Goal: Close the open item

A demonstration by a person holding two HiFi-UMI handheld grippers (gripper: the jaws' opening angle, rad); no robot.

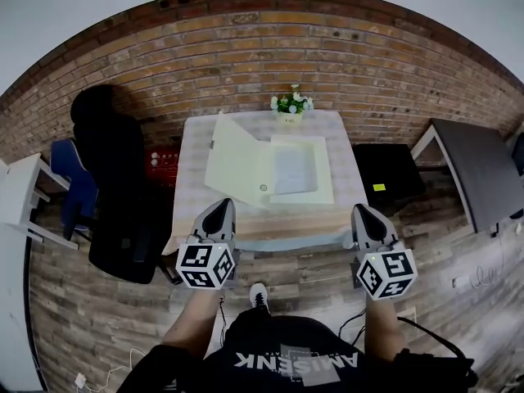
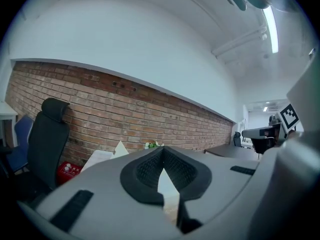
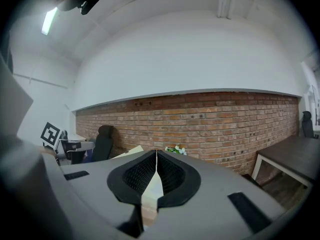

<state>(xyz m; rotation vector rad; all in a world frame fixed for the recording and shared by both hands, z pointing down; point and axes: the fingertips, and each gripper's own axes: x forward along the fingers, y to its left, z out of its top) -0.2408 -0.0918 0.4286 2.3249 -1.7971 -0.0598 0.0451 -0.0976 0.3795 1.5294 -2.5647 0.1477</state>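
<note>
a: where's the task thing?
b: pale cream flat box file (image 1: 324,178), centre of the head view, lying open on the pale wood-grain surface (image 1: 303,223). its lid (image 1: 233,166) stands tilted up on the left side of the tray. a greyish sheet of paper (image 1: 293,169) lies inside.
a: left hand-held gripper (image 1: 222,209)?
b: lower left of centre, at the near edge of the surface, short of the box file and not touching it. its own view shows the jaws together at the tip (image 2: 162,149), nothing between them.
a: right hand-held gripper (image 1: 363,213)?
b: same on the lower right, near edge, apart from the box file. jaws pressed together (image 3: 156,152), empty.
a: anything else?
b: small pot of white flowers (image 1: 291,105) at the far edge of the surface, against the red brick wall (image 1: 344,56). black high-back office chair (image 1: 119,187) at left, just beside the surface. small red object (image 1: 162,164) between the chair and the surface, can't tell what it is. black box-like unit (image 1: 389,174) on the floor at right, dark-topped table (image 1: 479,170) at the far right.
</note>
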